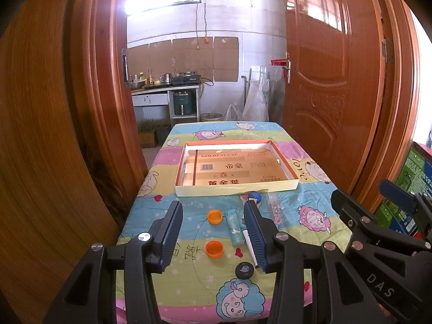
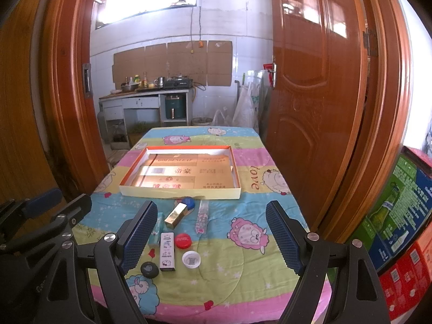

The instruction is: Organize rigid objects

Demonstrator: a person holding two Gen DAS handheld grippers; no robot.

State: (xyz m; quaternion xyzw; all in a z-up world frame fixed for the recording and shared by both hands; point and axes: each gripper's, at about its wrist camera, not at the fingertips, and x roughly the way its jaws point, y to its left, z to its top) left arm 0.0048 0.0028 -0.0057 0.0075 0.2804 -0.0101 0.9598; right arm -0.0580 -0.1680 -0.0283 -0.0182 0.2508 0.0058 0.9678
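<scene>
Small items lie on a cartoon-print tablecloth in front of a shallow cardboard tray (image 1: 235,190) (image 2: 179,193) lined with gold card. My left gripper (image 1: 213,203) hovers open above two orange caps (image 1: 215,216) (image 1: 214,249) and a teal box (image 1: 234,228). A black cap (image 1: 244,270) lies nearer, and a blue cap (image 1: 255,197) and a clear bead tube (image 1: 275,208) lie beside the tray. My right gripper (image 2: 212,204) is open wide and empty. Before it lie a gold box (image 2: 176,215), a white box (image 2: 166,251), a red cap (image 2: 183,240) and a white cap (image 2: 191,259).
Brown wooden doors stand close on both sides of the table. Stacked printed cartons (image 2: 399,216) sit at the right. The table's left edge drops to the floor, and a kitchen counter (image 2: 145,94) lies beyond the far end.
</scene>
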